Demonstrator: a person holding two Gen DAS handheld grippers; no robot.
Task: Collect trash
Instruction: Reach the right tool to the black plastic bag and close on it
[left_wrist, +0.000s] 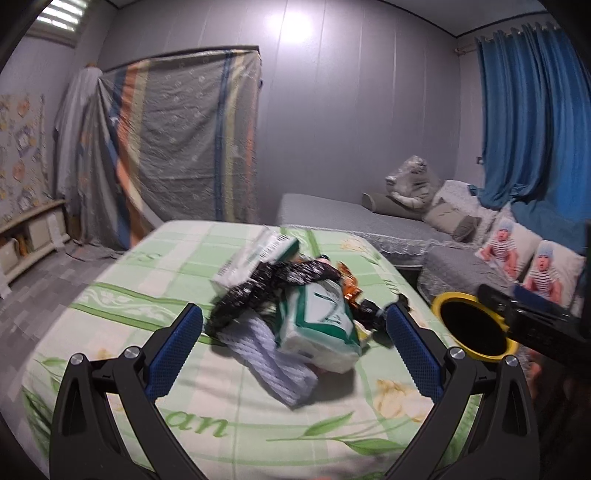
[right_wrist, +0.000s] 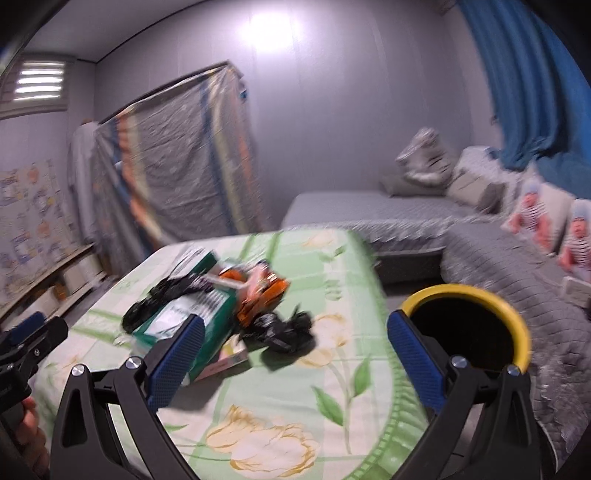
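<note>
Left hand-held gripper (left_wrist: 294, 334) spread wide, trash pile (left_wrist: 291, 295) between fingers, yellow-rimmed bin (left_wrist: 474, 325) just right

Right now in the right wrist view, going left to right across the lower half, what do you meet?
Other hand-held gripper at the left edge → green box → orange wrapper → crumpled black plastic → yellow-rimmed bin beside the flowered table.

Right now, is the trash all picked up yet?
Not yet. Nothing looks done: the trash pile sits on the green flowered cloth. Nothing is in hand: the left gripper and right gripper are open and empty. Everything must go into the yellow-rimmed bin beside it.
</note>
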